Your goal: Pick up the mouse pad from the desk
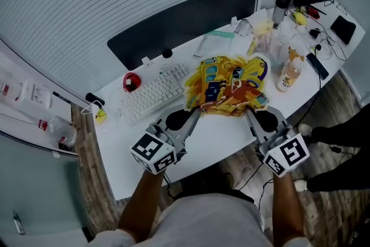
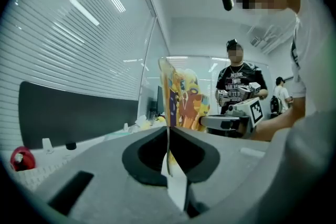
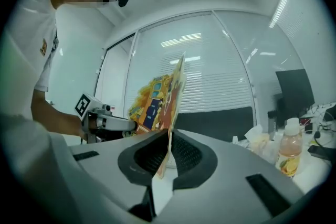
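The mouse pad (image 1: 230,85) – a floppy sheet printed in yellow, orange and blue – is held by both grippers over the white bench (image 1: 222,137), its near edge raised and its middle bowed and crumpled. Whether its far edge touches the bench cannot be told from the head view. The left gripper (image 1: 195,114) has its jaws closed onto the pad's near left corner. In the left gripper view the thin edge of the pad stands upright, pinched in the slit between the two pads. The right gripper (image 1: 248,115) is clamped the same way on the near right corner, and in the right gripper view the sheet rises from between the closed jaws and leans slightly to the right. The two grippers lie side by side, pointing away from the person, with the pad spanning the gap between them. Just left of the pad on the bench lies a white keyboard (image 1: 155,92), with a red rounded object (image 1: 131,81) beyond its left end. To the right of the pad stands a bottle (image 1: 289,73) of orange drink – upright, near a clutter of cables and small items. A dark panel (image 1: 184,21) runs along the back edge of the bench.
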